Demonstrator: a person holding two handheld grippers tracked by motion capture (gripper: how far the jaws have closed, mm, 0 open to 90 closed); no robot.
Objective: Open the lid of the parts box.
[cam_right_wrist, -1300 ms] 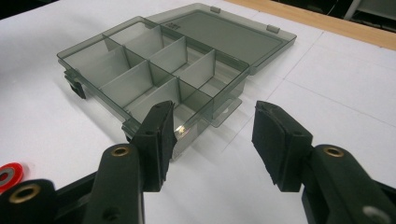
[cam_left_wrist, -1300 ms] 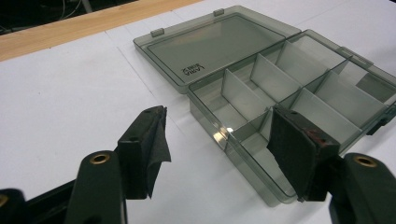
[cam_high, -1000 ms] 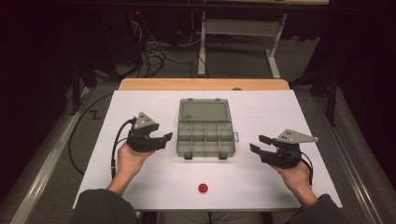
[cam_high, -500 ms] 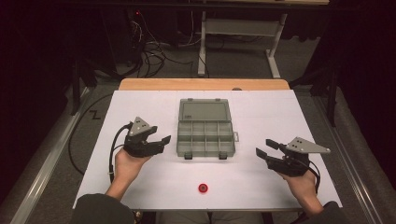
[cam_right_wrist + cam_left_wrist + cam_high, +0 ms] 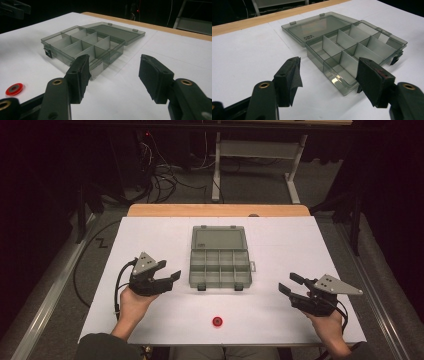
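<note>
An open smoke-grey compartment box [image 5: 220,262] lies mid-table with its lid flat on the far side; its compartments look empty [image 5: 352,47] [image 5: 82,42]. A small red ring [image 5: 217,321] [image 5: 14,89] lies on the white table near the front edge. My left gripper [image 5: 170,269] [image 5: 329,61] is left of the box, pointing at its near left corner, open and holding nothing. My right gripper [image 5: 287,282] [image 5: 115,58] is right of the box and apart from it. Its jaws have just been opening wider with nothing between them.
The white tabletop [image 5: 150,235] ends at a wooden strip [image 5: 220,210] on the far side. Beyond it are floor cables [image 5: 160,170] and a metal stand [image 5: 250,150]. A rail [image 5: 55,285] runs along the table's left side.
Both hands have drawn back a little toward the near edge and outward from the box. The right gripper's jaws stand wider than before.
</note>
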